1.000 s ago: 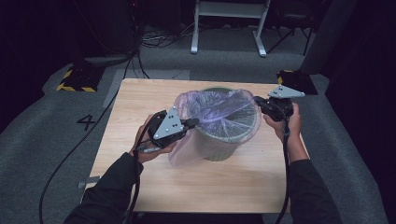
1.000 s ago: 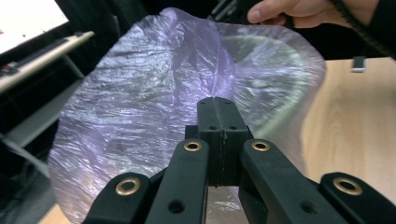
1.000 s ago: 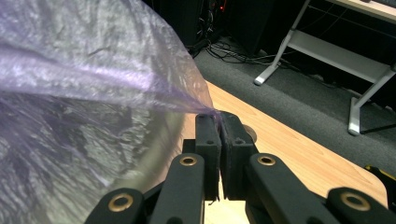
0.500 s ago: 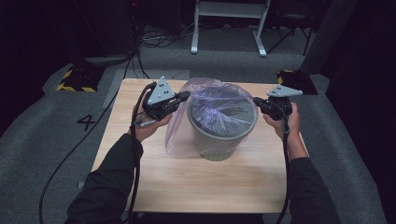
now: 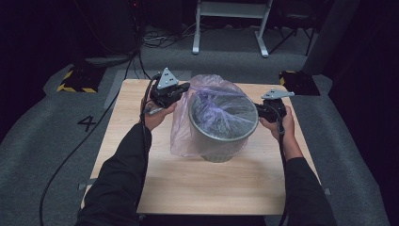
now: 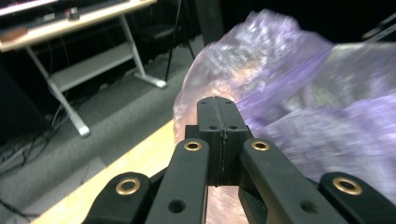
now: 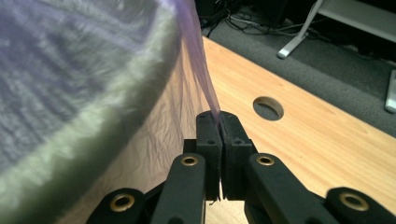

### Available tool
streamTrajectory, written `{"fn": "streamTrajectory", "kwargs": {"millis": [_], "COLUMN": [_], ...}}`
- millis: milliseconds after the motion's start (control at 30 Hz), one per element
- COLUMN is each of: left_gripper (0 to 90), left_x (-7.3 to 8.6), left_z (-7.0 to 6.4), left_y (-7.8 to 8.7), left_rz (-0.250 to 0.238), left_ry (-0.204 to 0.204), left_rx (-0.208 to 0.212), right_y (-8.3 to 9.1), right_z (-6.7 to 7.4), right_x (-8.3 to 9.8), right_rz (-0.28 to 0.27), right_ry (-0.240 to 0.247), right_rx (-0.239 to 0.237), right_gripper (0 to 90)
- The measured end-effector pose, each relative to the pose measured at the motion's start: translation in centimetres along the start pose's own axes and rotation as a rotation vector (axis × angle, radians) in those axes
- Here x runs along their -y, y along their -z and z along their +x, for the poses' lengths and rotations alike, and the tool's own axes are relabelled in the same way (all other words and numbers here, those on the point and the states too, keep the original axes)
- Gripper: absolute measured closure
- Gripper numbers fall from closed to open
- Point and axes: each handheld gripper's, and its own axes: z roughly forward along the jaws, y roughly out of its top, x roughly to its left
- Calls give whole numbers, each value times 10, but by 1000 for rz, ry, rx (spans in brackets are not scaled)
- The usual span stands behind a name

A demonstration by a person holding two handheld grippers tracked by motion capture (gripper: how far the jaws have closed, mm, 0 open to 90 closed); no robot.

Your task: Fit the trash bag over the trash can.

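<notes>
Left gripper (image 5: 181, 92) at bin's (image 5: 223, 134) far-left rim, jaws clamped on purple bag (image 5: 188, 127) film. Right gripper (image 5: 259, 111) level at right rim, jaws pinching bag edge. Bin upright on bench (image 5: 141, 188).

- From the high view, we looked forward and down over the table (image 5: 155, 188).
- Our 2 gripper views sat close, each sharing the purple bag (image 6: 322, 93) with it.
</notes>
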Motion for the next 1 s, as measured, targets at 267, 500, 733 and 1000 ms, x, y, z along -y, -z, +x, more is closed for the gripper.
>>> {"fn": "streamTrajectory", "kwargs": {"millis": [267,500,733,1000], "left_gripper": [900,900,856,615], "left_x": [29,44,63,79], "left_z": [15,10,2,-12], "left_y": [-36,-65,-62,-20], "left_rz": [111,221,220,164], "left_ry": [111,170,174,97], "left_rx": [60,50,86,30], "right_y": [-13,-31,-27,-2], "right_z": [1,-3,-5,-13], "right_x": [12,26,42,54], "right_rz": [28,117,92,18], "right_ry": [-49,-113,-140,-133], "right_rx": [-45,-50,-64,-30], "right_gripper": [880,890,884,779]}}
